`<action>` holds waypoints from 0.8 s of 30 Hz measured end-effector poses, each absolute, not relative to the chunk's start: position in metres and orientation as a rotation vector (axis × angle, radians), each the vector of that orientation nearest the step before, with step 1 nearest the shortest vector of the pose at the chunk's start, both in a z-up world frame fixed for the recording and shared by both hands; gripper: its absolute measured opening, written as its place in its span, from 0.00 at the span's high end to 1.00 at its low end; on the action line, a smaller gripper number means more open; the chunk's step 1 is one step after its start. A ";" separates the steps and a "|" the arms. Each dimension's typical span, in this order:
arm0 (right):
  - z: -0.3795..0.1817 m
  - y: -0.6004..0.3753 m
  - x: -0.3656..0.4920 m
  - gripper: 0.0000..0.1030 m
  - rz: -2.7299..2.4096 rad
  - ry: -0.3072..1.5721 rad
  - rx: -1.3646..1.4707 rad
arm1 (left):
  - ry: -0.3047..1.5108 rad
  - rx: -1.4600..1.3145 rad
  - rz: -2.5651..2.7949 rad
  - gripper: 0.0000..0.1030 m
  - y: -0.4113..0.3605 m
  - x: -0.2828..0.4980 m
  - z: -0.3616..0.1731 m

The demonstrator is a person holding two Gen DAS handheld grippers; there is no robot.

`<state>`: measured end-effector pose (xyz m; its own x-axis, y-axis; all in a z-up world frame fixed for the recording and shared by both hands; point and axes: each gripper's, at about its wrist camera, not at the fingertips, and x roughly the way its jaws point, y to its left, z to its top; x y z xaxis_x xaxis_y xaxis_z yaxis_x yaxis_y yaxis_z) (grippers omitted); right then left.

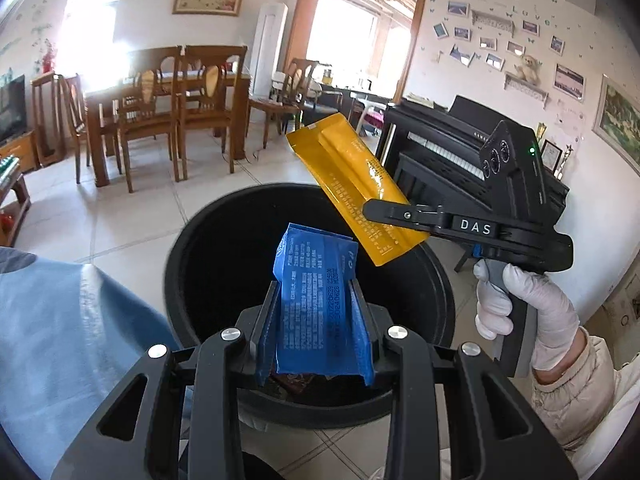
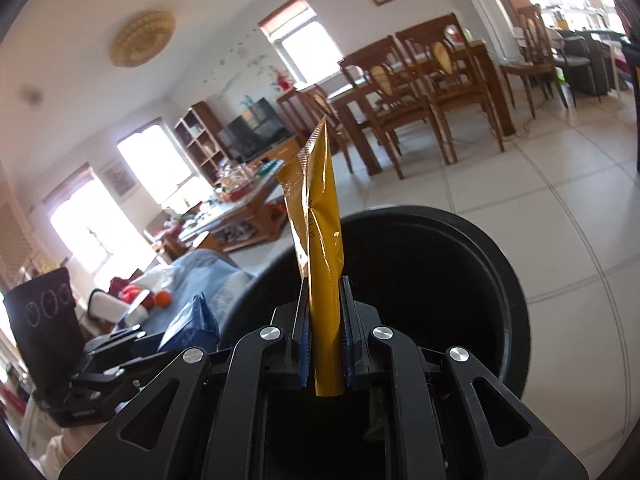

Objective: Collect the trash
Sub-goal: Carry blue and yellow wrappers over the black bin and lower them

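My left gripper [image 1: 314, 284] is shut on a blue wrapper [image 1: 316, 304] and holds it over the open mouth of a black trash bin [image 1: 208, 248]. My right gripper [image 2: 324, 284] is shut on a yellow wrapper [image 2: 320, 240], upright between the jaws, over the same bin [image 2: 460, 280]. In the left wrist view the right gripper [image 1: 376, 210] comes in from the right above the bin's far rim, holding the yellow wrapper [image 1: 352, 184] tilted. In the right wrist view the left gripper [image 2: 132, 344] and blue wrapper [image 2: 192, 324] show at lower left. Some trash lies in the bin.
A blue cloth-covered surface [image 1: 68, 320] lies left of the bin. A wooden dining table with chairs [image 1: 168, 100] stands behind on the tiled floor. A black piano [image 1: 460, 148] is at right. A cluttered coffee table [image 2: 232, 208] stands further left.
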<state>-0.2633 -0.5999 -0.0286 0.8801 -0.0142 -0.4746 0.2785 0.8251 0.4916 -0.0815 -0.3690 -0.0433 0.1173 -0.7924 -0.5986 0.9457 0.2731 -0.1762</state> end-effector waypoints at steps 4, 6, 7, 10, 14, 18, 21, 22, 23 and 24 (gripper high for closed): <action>-0.041 -0.607 -0.266 0.87 -0.186 0.488 0.583 | 0.692 0.298 -1.298 0.68 -0.379 -0.083 -0.050; -0.045 -0.609 -0.267 0.87 -0.188 0.492 0.584 | 0.704 0.307 -1.301 0.68 -0.384 -0.082 -0.052; -0.046 -0.608 -0.267 0.87 -0.188 0.495 0.586 | 0.708 0.311 -1.302 0.68 -0.387 -0.082 -0.051; -0.051 -0.611 -0.266 0.87 -0.190 0.503 0.590 | 0.718 0.325 -1.303 0.68 -0.393 -0.083 -0.055; -0.054 -0.612 -0.265 0.84 -0.195 0.508 0.593 | 0.732 0.340 -1.307 0.68 -0.400 -0.083 -0.058; -0.051 -0.610 -0.263 0.84 -0.195 0.511 0.582 | 0.736 0.352 -1.311 0.68 -0.403 -0.084 -0.059; -0.050 -0.609 -0.261 0.81 -0.190 0.509 0.581 | 0.738 0.361 -1.311 0.67 -0.403 -0.083 -0.059; -0.050 -0.608 -0.261 0.78 -0.186 0.507 0.579 | 0.739 0.365 -1.311 0.67 -0.404 -0.085 -0.059; -0.050 -0.608 -0.260 0.77 -0.184 0.505 0.577 | 0.737 0.368 -1.310 0.67 -0.404 -0.086 -0.059; -0.048 -0.606 -0.261 0.73 -0.183 0.501 0.576 | 0.734 0.372 -1.307 0.67 -0.404 -0.087 -0.060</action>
<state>-0.2607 -0.6063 -0.0482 0.8648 -0.0275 -0.5013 0.3018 0.8264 0.4754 -0.0866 -0.4041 -0.0596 0.0823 -0.7344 -0.6737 0.9574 0.2459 -0.1511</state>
